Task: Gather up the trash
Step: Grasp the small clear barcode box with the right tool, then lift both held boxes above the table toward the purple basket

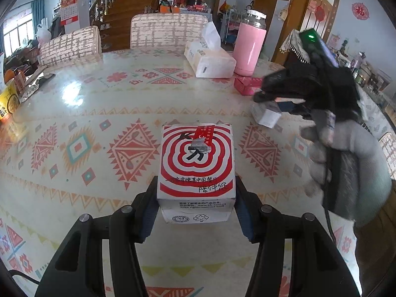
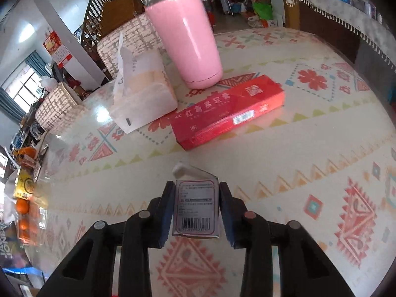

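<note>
My left gripper [image 1: 196, 205] holds the red-and-white takeaway box [image 1: 196, 163] low in the middle of the left wrist frame, a pad pressed against each side of it, and a torn red wrapper scrap [image 1: 204, 137] lies on the box's top. My right gripper [image 2: 196, 208] sits at the bottom centre of its own frame, both pads tight against the sides of a small white carton [image 2: 196, 208] with a barcode label facing the camera and its top flap standing open. In the left wrist frame the same carton [image 1: 268, 115] shows at the right, under the black tool held by my gloved hand [image 1: 346, 168]. Both boxes rest on the patterned tablecloth [image 2: 309, 143]. Above the carton in the right wrist frame lies a long red box [image 2: 227, 111], with a pink bottle [image 2: 188, 39] at the top centre just behind it and a tissue pack [image 2: 141, 91] to the upper left.
</note>
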Motion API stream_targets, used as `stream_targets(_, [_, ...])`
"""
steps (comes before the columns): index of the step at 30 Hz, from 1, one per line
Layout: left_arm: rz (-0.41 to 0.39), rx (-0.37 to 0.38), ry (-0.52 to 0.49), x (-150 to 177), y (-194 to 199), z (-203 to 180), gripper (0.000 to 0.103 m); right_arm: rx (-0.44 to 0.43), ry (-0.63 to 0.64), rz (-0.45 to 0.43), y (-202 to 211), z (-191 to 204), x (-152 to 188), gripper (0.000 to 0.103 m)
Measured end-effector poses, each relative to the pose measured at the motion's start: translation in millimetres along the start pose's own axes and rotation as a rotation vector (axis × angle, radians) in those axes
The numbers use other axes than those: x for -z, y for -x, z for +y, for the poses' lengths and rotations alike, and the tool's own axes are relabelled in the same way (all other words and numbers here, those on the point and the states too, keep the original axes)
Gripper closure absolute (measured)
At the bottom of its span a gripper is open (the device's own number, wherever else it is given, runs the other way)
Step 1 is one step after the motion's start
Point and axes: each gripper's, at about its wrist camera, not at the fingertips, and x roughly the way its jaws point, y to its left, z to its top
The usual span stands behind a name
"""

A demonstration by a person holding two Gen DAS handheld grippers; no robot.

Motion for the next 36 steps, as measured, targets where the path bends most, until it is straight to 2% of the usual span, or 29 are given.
stream_targets(7, [-0.018, 0.003, -0.010, 2.9, 5.5, -5.1, 0.048, 0.002, 0.085, -0.035, 43.4, -0.8, 34.3, 0.065])
stream_targets(16, [-0.052, 0.027, -0.016, 6.2, 15.3, -8.8, 0.048, 0.007, 0.238, -0.099, 114.2, 9.2, 102.4, 0.065])
stream_targets(27, [-0.091, 0.023, -0.034, 8.7, 21.9, -15.5, 0.048, 0.012, 0.274, -0.148, 153.2, 3.3, 157.3, 0.065])
stream_targets(36, [-0.123, 0.031, -0.060, 10.0, 27.9, -22.1, 0.048, 0.048, 0.244, -0.262, 191.9, -16.3, 201.7, 0.065])
